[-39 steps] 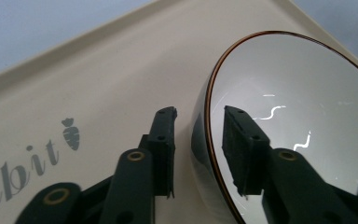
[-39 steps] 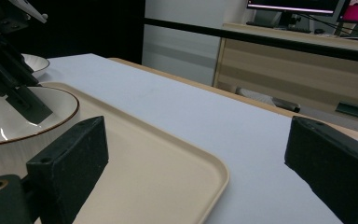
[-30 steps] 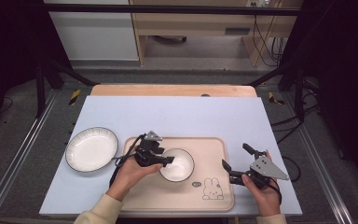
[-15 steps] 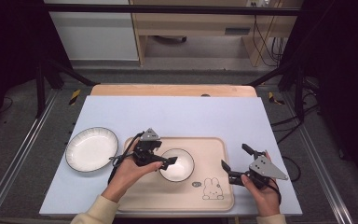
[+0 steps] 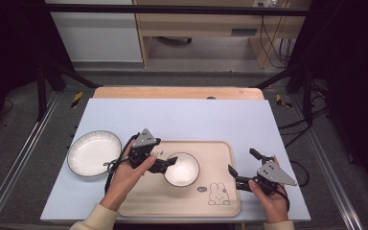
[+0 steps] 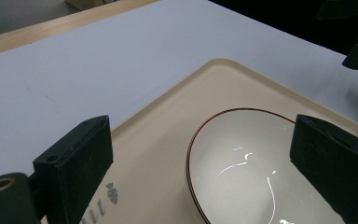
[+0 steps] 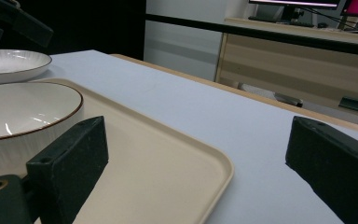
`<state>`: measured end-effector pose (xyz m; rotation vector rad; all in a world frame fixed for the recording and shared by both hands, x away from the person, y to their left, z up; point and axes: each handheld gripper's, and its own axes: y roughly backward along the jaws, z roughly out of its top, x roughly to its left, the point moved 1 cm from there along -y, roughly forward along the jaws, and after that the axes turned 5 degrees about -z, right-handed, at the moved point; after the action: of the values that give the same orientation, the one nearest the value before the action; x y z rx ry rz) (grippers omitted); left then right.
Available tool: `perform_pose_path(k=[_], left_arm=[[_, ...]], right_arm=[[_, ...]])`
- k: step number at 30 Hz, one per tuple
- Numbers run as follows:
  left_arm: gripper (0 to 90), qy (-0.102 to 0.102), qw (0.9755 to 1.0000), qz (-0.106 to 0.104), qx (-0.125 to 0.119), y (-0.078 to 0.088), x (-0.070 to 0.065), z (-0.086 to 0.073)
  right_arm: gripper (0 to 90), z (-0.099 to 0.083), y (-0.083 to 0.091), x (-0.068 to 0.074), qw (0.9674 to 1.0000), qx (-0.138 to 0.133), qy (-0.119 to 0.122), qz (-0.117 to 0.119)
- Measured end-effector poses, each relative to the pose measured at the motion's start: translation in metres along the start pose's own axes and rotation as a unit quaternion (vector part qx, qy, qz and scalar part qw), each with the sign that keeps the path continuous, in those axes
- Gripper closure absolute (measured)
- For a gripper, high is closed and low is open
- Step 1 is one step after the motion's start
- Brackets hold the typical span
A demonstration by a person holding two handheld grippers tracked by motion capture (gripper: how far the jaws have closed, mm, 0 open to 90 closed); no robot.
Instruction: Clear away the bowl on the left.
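Taking the tray point(image 5: 220, 201) as the landmark, a white plate point(image 5: 91, 152) sits off its left edge on the pale blue mat point(image 5: 182, 117), apart from the tray and not touching it. In the right gripper view the same plate point(image 7: 9, 63) shows beyond the bowl, at the far left.

Over the tray's left end, the left hand point(image 5: 127, 175) holds the left gripper point(image 5: 170, 164), which points right toward the bowl point(image 5: 182, 169). Its jaws stand wide apart, and in the left gripper view they frame the near rim of the bowl point(image 6: 256, 163) without closing on it; whether either jaw touches the rim cannot be told.

The bowl, white with a thin dark rim, rests on the tray around its middle. To the right of the bowl, near the tray's front edge, a small rabbit drawing point(image 5: 219, 193) is printed on the tray surface.

Just past the tray's right edge, the right hand point(image 5: 268, 201) holds the right gripper point(image 5: 242, 167) over the mat, pointing left toward the tray. Its jaws are spread wide with nothing between them; in the right gripper view they straddle the tray's corner point(image 7: 214, 172) and bare mat point(image 7: 177, 102).

Beyond the tray, behind the mat, the table's wooden edge point(image 5: 177, 92) shows.
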<state>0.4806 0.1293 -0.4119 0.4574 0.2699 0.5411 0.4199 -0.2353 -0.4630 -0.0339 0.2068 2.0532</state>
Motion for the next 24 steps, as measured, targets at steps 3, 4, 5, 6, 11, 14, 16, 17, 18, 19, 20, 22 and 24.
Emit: perform_pose_path(k=[3, 4, 5, 6, 11, 14, 16, 17, 18, 19, 20, 22, 24], left_arm=[[7.3, 0.001, 1.0, 0.009, 0.004, 0.003, 0.0, 0.0], [7.7, 0.003, 0.9999, 0.013, 0.008, 0.004, 0.0, 0.0], [7.7, 0.003, 0.9998, 0.016, 0.008, 0.005, 0.0, -0.001], [7.7, 0.001, 0.9998, 0.018, 0.008, 0.007, 0.001, -0.001], [7.7, -0.004, 0.9996, 0.026, 0.0, 0.015, 0.004, -0.005], [7.6, -0.001, 0.9995, 0.03, -0.005, 0.021, 0.006, -0.008], [7.6, 0.001, 0.9995, 0.032, -0.008, 0.024, 0.008, -0.01], [7.6, 0.001, 0.9993, 0.035, -0.013, 0.028, 0.01, -0.012], [7.5, 0.001, 0.9993, 0.035, -0.013, 0.028, 0.01, -0.012], [7.5, 0.003, 0.9991, 0.038, -0.017, 0.031, 0.011, -0.013], [7.5, 0.003, 0.999, 0.039, -0.019, 0.033, 0.012, -0.015], [7.5, 0.0, 0.999, 0.041, -0.021, 0.035, 0.014, -0.017], [7.5, -0.001, 0.9988, 0.043, -0.023, 0.038, 0.016, -0.02]], right_arm=[[5.7, 0.0, 0.0, 0.0, 1.0, -0.002, -0.001, -0.001], [5.7, 0.0, 0.0, 0.0, 1.0, -0.002, -0.001, -0.001], [5.6, 0.0, 0.001, 0.0, 1.0, -0.002, 0.0, -0.001], [5.7, 0.0, 0.001, 0.0, 1.0, -0.002, 0.0, -0.001], [5.6, 0.0, 0.0, 0.0, 1.0, 0.001, -0.001, -0.001], [5.6, 0.0, -0.001, 0.001, 1.0, 0.001, 0.0, -0.001], [5.5, 0.0, 0.0, 0.001, 1.0, 0.001, -0.001, -0.001], [5.5, 0.0, 0.0, 0.0, 1.0, 0.0, 0.0, -0.002], [5.5, 0.0, 0.0, 0.0, 1.0, 0.0, 0.0, -0.002], [5.5, 0.0, 0.0, 0.0, 1.0, -0.001, 0.0, -0.002], [5.5, 0.0, 0.0, 0.0, 1.0, -0.002, -0.001, -0.002], [5.5, 0.0, 0.0, 0.0, 1.0, -0.002, 0.0, -0.002], [5.5, 0.0, 0.0, 0.0, 1.0, -0.002, 0.0, -0.001]])
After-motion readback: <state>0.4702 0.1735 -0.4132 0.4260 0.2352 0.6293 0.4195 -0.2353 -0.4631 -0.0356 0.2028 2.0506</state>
